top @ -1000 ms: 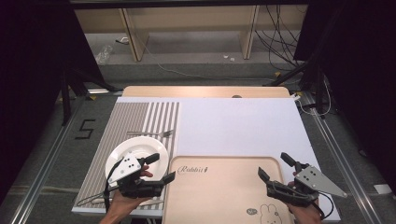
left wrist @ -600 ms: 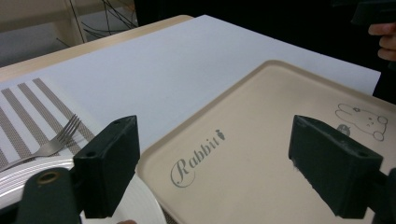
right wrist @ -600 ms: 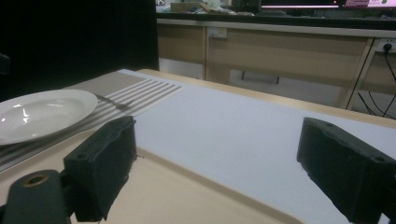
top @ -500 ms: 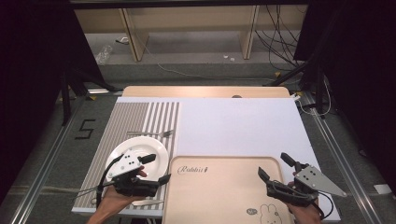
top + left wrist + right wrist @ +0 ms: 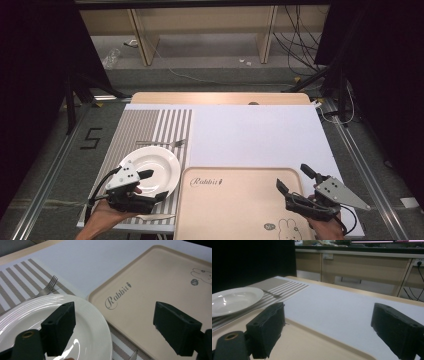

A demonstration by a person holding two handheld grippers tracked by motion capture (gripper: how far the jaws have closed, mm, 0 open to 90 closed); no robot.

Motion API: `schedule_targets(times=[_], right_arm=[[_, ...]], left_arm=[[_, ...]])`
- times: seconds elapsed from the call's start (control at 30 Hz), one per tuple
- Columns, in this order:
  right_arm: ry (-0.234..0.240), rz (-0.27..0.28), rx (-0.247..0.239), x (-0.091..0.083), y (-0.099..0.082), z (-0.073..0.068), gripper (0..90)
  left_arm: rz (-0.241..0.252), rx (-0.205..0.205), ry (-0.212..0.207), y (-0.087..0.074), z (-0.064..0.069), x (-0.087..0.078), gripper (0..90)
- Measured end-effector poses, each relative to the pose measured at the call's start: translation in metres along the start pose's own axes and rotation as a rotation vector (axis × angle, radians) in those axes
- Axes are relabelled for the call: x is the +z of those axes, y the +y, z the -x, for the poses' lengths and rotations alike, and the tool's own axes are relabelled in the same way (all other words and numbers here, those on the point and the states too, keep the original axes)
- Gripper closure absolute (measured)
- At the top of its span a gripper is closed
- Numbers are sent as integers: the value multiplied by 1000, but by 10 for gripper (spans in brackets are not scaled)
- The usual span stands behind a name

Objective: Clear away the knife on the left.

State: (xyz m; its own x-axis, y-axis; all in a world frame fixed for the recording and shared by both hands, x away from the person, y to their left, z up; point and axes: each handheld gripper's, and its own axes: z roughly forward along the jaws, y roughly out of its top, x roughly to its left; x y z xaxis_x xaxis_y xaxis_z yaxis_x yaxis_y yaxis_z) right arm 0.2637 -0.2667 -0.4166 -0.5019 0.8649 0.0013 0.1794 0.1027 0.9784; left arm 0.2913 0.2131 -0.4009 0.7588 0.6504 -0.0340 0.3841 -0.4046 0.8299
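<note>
Both grippers are gaping wide and holding nothing. Left gripper (image 5: 150, 184), at the lower left of the high view, is drifting slightly left and settling over the white plate (image 5: 157, 162)'s near rim, probably lining up a grasp; right gripper (image 5: 295, 179) is staying over the tray (image 5: 235, 210).

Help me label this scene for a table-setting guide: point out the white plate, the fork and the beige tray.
white plate (image 5: 159, 165), high view, on its bare far-right rim.
fork (image 5: 50, 284), left gripper view, on its tines.
beige tray (image 5: 240, 171), high view, on its far rim.
</note>
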Motion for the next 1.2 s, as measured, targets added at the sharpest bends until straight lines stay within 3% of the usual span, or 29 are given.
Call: schedule_targets(times=[0.3,0.77,0.97,1.03,1.2], right_arm=[[-3,-13,2,-1,0,1,127],[-7,-3,5,-1,0,2,127],[-7,-9,6,0,0,1,127],[-13,-9,6,0,-1,2,127],[-13,-10,7,0,-1,2,127]], left_arm=[[-53,-8,19,-6,-7,-7,180],[-199,19,63,-21,-17,-25,183],[-225,4,65,-27,-22,-30,183],[-272,-7,54,-31,-25,-32,180],[-319,-11,57,-38,-28,-38,182]])
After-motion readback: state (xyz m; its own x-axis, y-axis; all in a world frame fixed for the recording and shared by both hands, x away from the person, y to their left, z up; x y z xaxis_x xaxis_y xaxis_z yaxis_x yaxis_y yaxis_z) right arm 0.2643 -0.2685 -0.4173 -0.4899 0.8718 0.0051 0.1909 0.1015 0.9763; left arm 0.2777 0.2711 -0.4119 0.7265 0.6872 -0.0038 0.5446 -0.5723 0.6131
